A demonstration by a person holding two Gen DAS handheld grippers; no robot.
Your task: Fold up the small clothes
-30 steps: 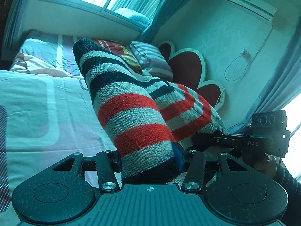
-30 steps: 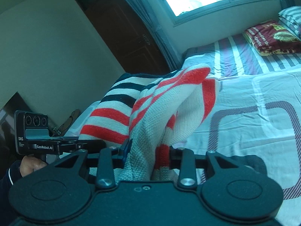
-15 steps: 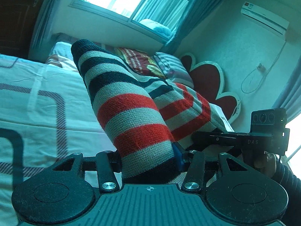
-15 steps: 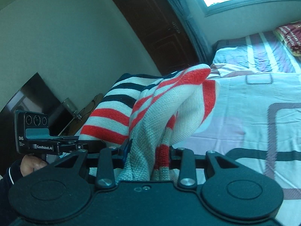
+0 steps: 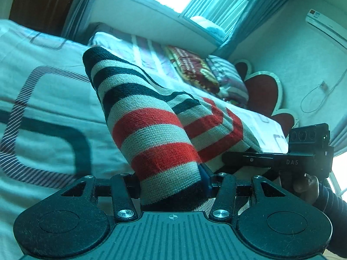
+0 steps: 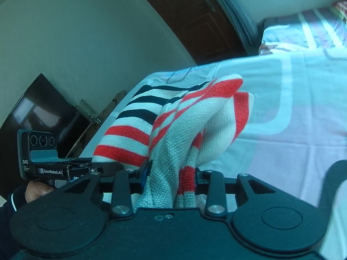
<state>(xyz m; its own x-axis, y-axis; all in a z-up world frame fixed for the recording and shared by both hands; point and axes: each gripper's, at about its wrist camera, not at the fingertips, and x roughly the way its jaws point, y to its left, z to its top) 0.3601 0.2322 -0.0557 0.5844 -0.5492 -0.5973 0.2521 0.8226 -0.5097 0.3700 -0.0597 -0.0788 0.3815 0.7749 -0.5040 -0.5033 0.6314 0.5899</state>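
Note:
A small knitted garment [image 5: 151, 134] with red, grey and dark stripes hangs bunched between both grippers above the bed. My left gripper [image 5: 171, 186] is shut on one end of it; the cloth fills the gap between the fingers. My right gripper [image 6: 171, 179] is shut on the other end of the garment [image 6: 184, 130]. The right gripper also shows at the right of the left wrist view [image 5: 282, 160], and the left gripper at the left of the right wrist view [image 6: 65, 169], close beside each other.
The bed's pale sheet [image 5: 47, 108] with dark rounded-square patterns lies below. Pillows [image 5: 227, 78] and a red heart-shaped cushion [image 5: 262, 91] are at the head. A dark door [image 6: 195, 17], a TV screen [image 6: 39, 112] and a glass [image 6: 84, 108] stand at the left.
Both grippers, still holding the garment, have swung to the left: the window and pillows slid right in both views, and the door, wall and TV came into sight.

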